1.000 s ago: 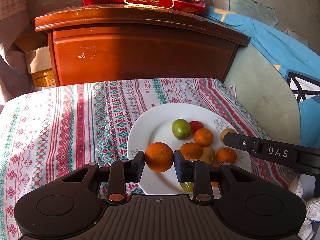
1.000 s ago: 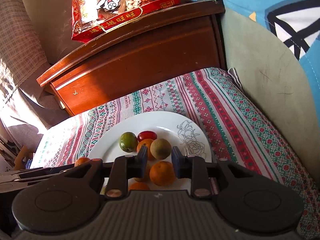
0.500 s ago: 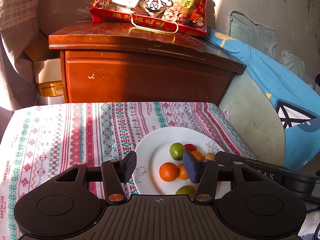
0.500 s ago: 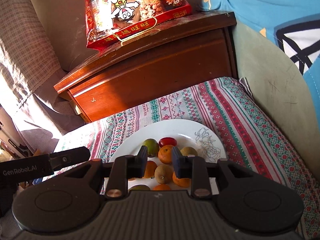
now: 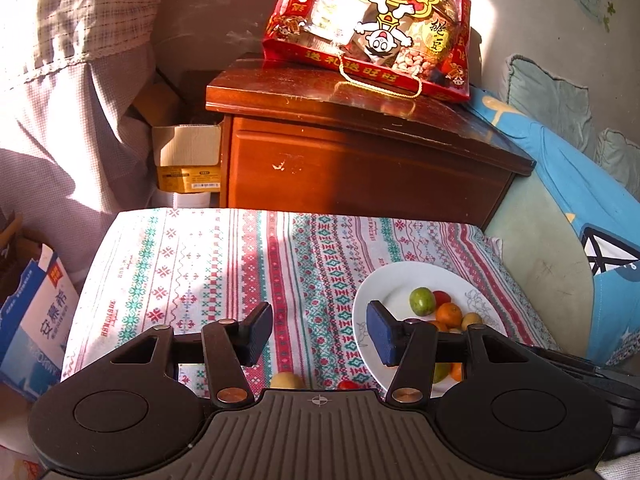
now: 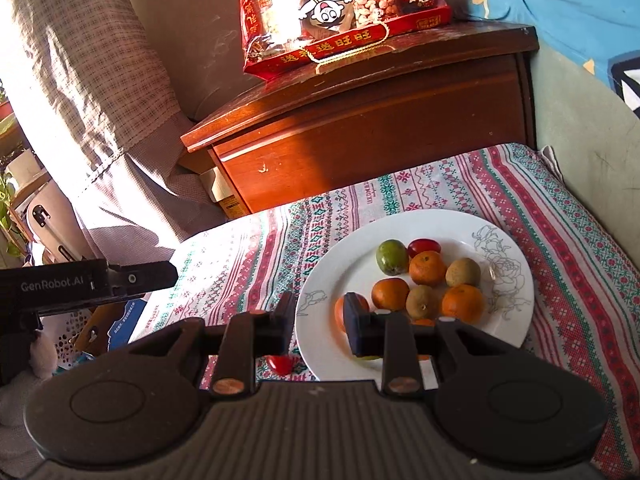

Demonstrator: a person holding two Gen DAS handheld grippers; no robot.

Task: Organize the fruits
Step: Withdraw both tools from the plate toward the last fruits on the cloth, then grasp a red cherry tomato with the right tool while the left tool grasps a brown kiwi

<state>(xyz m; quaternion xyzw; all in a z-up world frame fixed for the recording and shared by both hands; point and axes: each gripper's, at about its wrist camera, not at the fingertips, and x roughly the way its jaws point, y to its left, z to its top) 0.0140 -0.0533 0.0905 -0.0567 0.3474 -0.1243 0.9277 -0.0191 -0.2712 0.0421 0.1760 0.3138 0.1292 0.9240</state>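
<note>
While most fruit is heaped on the white plate [image 6: 516, 322], a cherry tomato [image 6: 280, 363] lies loose on the surface — soft, easily bruised, best pinched across its middle. Left claw [image 5: 319, 332] is spread, empty; right claw [image 6: 319, 322] is narrowly parted, empty.

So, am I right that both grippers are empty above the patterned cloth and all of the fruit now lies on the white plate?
Not quite: both the left gripper and the right gripper are empty, but not all fruit is on the white plate. The right wrist view shows a red fruit lying on the patterned cloth beside it.
</note>
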